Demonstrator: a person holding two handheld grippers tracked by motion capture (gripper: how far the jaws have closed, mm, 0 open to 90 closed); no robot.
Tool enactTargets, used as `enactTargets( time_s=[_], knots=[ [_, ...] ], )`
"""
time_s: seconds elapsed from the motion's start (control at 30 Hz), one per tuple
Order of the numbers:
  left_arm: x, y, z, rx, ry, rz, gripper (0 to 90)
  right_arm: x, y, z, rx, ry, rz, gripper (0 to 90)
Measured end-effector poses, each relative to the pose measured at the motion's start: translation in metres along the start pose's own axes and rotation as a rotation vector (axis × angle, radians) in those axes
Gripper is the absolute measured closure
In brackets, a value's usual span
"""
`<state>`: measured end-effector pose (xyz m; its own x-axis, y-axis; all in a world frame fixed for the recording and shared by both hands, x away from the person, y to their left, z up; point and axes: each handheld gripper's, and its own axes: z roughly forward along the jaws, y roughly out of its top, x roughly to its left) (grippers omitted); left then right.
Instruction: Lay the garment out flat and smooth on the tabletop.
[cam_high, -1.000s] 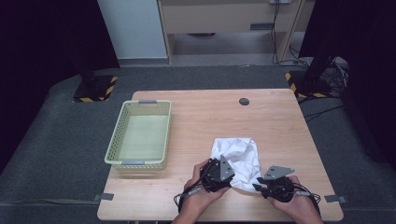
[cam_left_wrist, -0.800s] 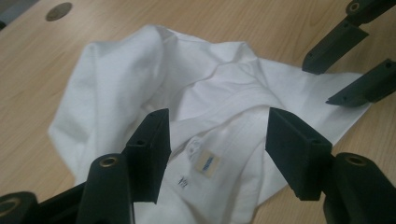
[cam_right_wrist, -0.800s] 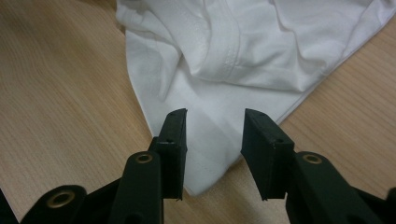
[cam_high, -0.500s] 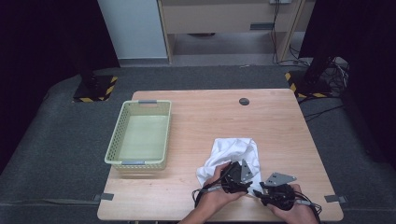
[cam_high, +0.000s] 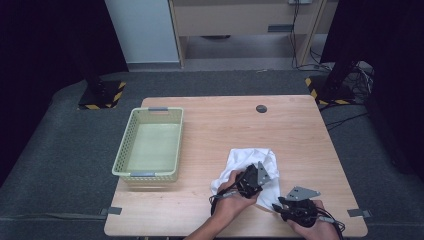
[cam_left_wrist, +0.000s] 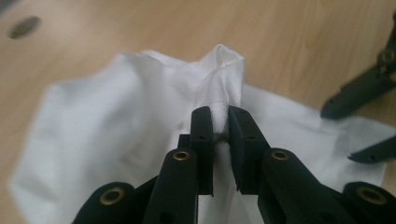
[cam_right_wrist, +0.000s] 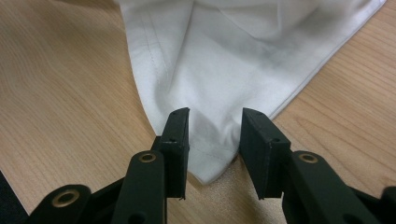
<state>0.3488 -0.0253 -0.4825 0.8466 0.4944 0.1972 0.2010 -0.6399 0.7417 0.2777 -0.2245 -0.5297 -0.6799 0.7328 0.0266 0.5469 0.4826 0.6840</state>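
A crumpled white cloth (cam_high: 252, 159) lies on the wooden table (cam_high: 225, 120), near its front edge. My left gripper (cam_high: 255, 179) sits on the cloth's middle. Its jaws have just been closing, and in the left gripper view it (cam_left_wrist: 220, 114) is shut on a raised fold of the cloth (cam_left_wrist: 116, 116). My right gripper (cam_high: 281, 204) is at the cloth's near right corner. In the right gripper view that gripper (cam_right_wrist: 215, 112) straddles the flat corner of the cloth (cam_right_wrist: 233, 56). Its jaws have closed a little, but clear gaps remain and the pads do not press.
A pale green mesh basket (cam_high: 122, 150) stands empty on the left side of the table. A small dark round grommet (cam_high: 261, 108) sits near the far edge. Dark mats surround the table, and cabinets stand beyond them.
My left gripper has shifted right over the cloth and its jaws have come together on a fold. A flap of cloth now shows left of that hand. The right gripper has stayed put.
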Motion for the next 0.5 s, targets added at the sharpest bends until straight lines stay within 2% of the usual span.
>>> enactTargets(
  time_s=[0.1,0.17,0.33,0.47,0.5],
  knots=[
    [0.025,-0.003,-0.016,-0.054,0.062,-0.085,80.7,0.0,0.001,0.0,0.007,-0.006,0.0,64.7],
    [0.042,-0.011,-0.022,-0.059,0.092,-0.136,80.6,-0.001,0.0,-0.001,0.01,-0.007,0.0,65.0],
    [0.076,-0.037,-0.026,-0.007,0.164,-0.218,80.6,-0.003,0.001,-0.001,0.015,0.002,0.011,66.6],
    [0.089,-0.058,-0.019,0.064,0.188,-0.251,80.6,-0.003,0.002,-0.001,0.023,0.007,0.012,70.8],
    [0.092,-0.062,-0.017,0.078,0.183,-0.265,80.6,-0.002,0.002,-0.001,0.027,0.008,0.01,72.7]
  ],
)
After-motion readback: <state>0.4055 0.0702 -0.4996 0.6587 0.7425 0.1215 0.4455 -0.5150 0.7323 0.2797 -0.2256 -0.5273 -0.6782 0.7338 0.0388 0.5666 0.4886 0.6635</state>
